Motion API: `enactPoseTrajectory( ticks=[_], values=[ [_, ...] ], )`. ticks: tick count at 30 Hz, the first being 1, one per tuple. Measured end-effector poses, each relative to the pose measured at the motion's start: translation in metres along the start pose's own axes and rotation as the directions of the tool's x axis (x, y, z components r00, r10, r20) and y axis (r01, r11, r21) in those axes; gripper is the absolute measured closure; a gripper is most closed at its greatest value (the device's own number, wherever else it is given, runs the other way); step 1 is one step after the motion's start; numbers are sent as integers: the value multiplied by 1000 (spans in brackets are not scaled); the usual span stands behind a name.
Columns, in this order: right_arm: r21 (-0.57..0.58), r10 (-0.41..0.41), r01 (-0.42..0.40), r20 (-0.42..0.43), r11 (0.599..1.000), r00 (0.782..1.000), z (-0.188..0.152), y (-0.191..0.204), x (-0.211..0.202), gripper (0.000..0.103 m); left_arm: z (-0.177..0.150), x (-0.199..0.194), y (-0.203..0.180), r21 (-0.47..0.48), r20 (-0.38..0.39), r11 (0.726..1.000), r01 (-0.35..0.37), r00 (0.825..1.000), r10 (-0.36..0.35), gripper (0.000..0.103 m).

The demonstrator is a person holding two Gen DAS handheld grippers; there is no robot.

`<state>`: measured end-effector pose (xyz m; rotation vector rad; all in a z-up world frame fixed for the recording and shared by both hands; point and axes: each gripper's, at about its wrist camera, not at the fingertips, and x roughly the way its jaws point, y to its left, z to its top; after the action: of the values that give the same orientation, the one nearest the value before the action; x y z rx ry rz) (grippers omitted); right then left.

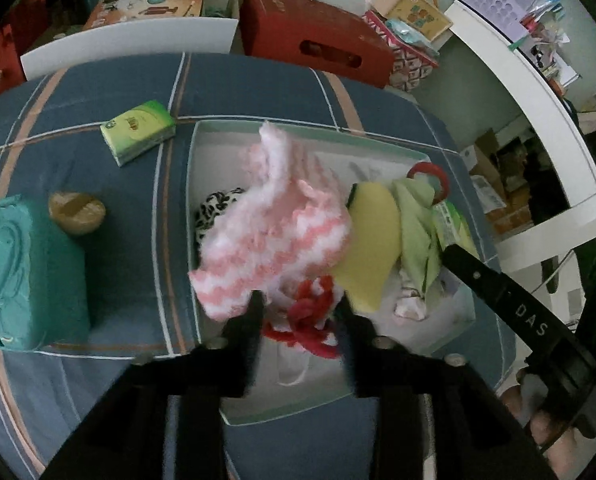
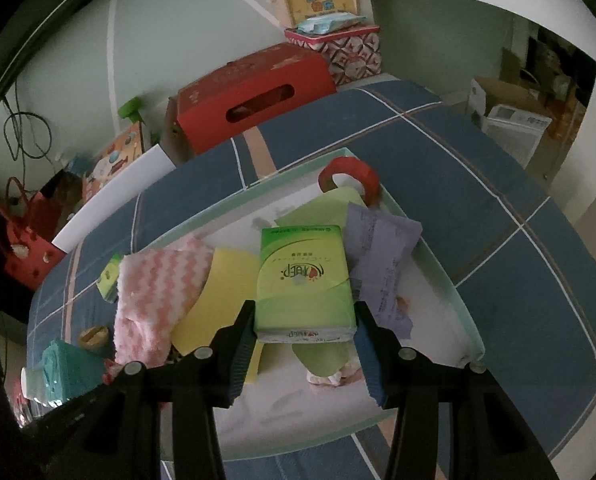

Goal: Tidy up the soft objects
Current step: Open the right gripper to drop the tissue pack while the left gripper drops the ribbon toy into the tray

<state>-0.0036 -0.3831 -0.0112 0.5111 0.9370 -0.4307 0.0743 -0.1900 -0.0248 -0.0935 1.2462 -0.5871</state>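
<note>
A shallow pale box (image 1: 309,128) lies on a blue plaid bedspread (image 1: 98,92). Over it, my left gripper (image 1: 298,312) stands open; a blurred pink-and-white zigzag cloth (image 1: 274,232) hangs just past its fingertips, touching the left one, and a red knitted piece (image 1: 309,316) shows in the gap. In the right wrist view the pink cloth (image 2: 158,292) rests in the box (image 2: 437,264) against a yellow sponge (image 2: 226,296). My right gripper (image 2: 305,320) is shut on a green tissue pack (image 2: 305,280), held above the box's contents.
The box also holds a green cloth (image 1: 413,220), a red ring (image 2: 349,172), a purple packet (image 2: 381,256) and a leopard-print piece (image 1: 214,212). On the bedspread lie another green tissue pack (image 1: 138,132), a brown tape roll (image 1: 76,208) and a teal pack (image 1: 22,268). A red carton (image 1: 313,40) stands behind.
</note>
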Motion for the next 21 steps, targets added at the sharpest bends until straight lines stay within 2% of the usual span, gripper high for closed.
enactPoseTrajectory(
  ticks=[1, 2, 4, 9, 11, 14, 16, 19, 21],
  values=[
    [4, 0, 0, -1, 1000, 1000, 0, 0, 0, 50, 0, -1, 0, 4, 2, 1000, -6, 1000, 6, 32],
    [8, 1, -1, -4, 1000, 1000, 1, 0, 1, 45, 0, -2, -1, 11, 12, 1000, -19, 1000, 19, 29],
    [8, -3, 3, -11, 1000, 1000, 2, 2, 3, 41, 1, -5, 0, 16, 22, 999, -31, 999, 31, 28],
    [11, -19, 19, 7, 1000, 1000, 4, 5, 0, 40, 5, -17, 9, 4, 45, 999, -47, 998, 47, 27],
    [14, -26, 26, 16, 1000, 1000, 5, 5, -2, 33, 7, -25, 12, 2, 71, 998, -62, 996, 62, 18],
    [9, -35, 35, 28, 999, 999, 5, 8, -5, 23, 10, -42, 21, -9, 129, 995, -100, 987, 101, 16],
    [1, -40, 40, 31, 999, 999, 6, 11, -5, 15, 13, -54, 31, -30, 174, 989, -147, 973, 150, 8],
    [-39, -59, 60, 35, 997, 998, 6, 20, -3, 5, 16, -69, 48, -75, 226, 972, -225, 945, 236, 7],
    [-75, -79, 81, 34, 994, 996, 5, 28, -1, 3, 18, -77, 63, -112, 244, 961, -254, 930, 275, 7]
  ],
)
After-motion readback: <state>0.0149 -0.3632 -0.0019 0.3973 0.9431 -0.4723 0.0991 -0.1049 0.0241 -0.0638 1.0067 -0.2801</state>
